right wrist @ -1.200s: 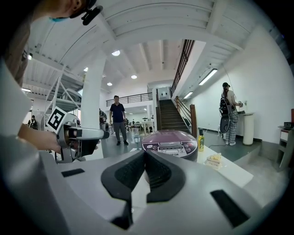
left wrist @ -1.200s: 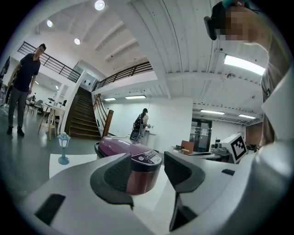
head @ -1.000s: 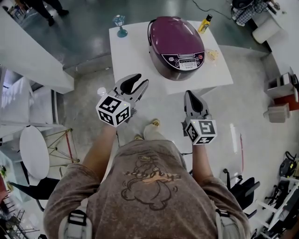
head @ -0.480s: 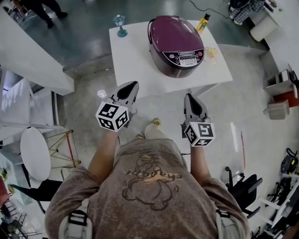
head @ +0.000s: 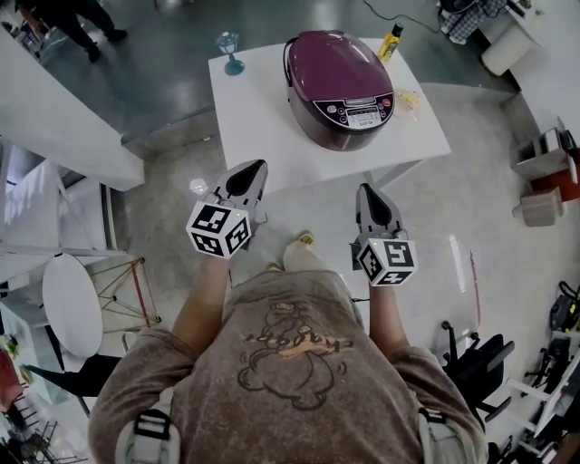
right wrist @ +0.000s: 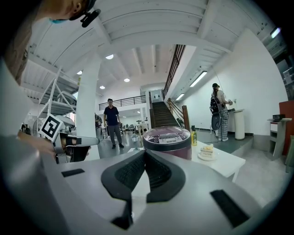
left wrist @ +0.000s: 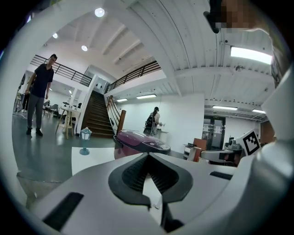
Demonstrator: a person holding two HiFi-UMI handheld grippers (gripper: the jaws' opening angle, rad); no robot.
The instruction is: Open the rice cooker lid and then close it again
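The purple rice cooker (head: 340, 86) stands on the white table (head: 254, 127) with its lid down and its control panel towards me. It also shows in the left gripper view (left wrist: 140, 143) and the right gripper view (right wrist: 167, 137). My left gripper (head: 256, 168) hangs over the floor just short of the table's near edge, jaws shut and empty (left wrist: 148, 155). My right gripper (head: 367, 188) floats near the table's front right part, also shut on nothing (right wrist: 145, 152). Both point at the cooker and touch nothing.
On the table are a blue lantern-shaped goblet (head: 227, 45) at the far left corner, a yellow bottle (head: 391, 41) behind the cooker and a slice of cake (head: 410, 101) to its right. A person (head: 72, 23) stands beyond the table. A round white seat (head: 71, 304) is at the left.
The left gripper's jaws, open a second ago, have closed with nothing between them. Both grippers have sunk a little in front of the table.
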